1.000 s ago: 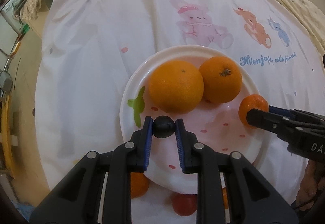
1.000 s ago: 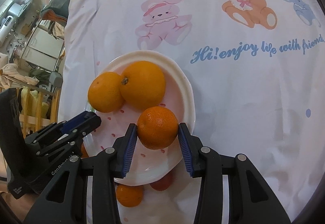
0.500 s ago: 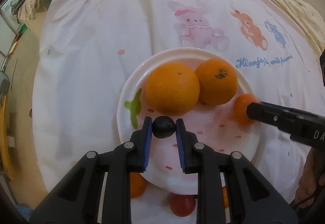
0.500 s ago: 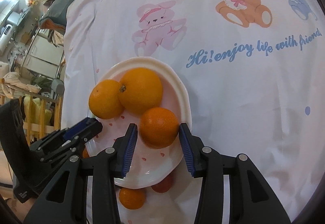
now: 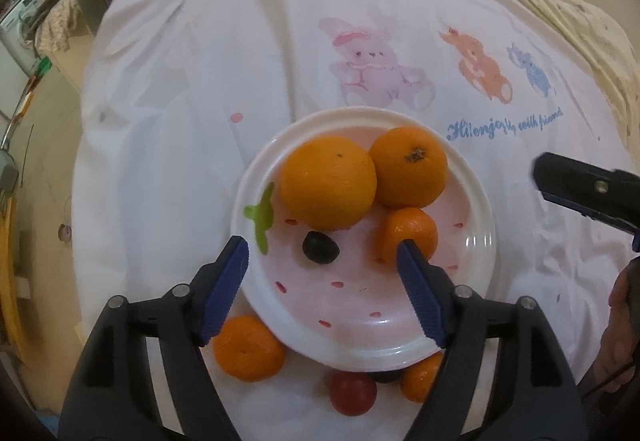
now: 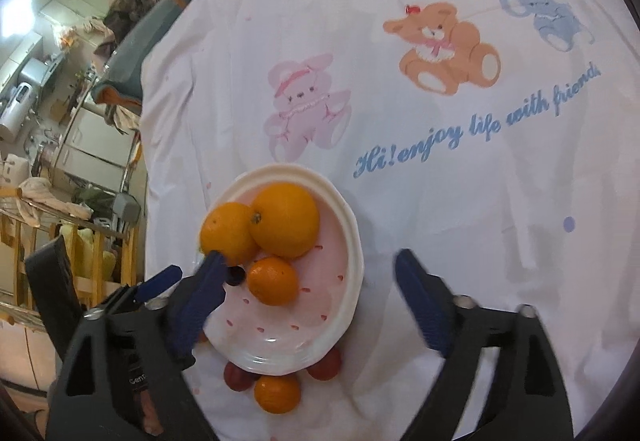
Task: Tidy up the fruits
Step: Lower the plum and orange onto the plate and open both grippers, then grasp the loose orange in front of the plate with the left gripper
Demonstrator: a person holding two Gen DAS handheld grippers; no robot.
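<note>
Hovering over a glossy white plate [image 5: 476, 241], the left gripper [image 5: 324, 261] gapes wide, grasping nothing; a small dark round fruit [image 5: 320, 248] lies between its ridged blue pads. The right gripper [image 6: 308, 273] is equally spread, empty. Three dimpled oranges [image 5: 328, 181] share the plate.

In the left wrist view, the right finger [image 5: 420, 289] covers the near side of the small orange [image 5: 408, 231] and part of another orange [image 5: 420, 377] below the plate rim [image 5: 360, 357], which itself half hides a dark fruit [image 5: 386, 377] beside the red one [image 5: 352, 395]. In the right wrist view, the left finger [image 6: 200, 297] partly masks the dark grape [image 6: 236, 275].
</note>
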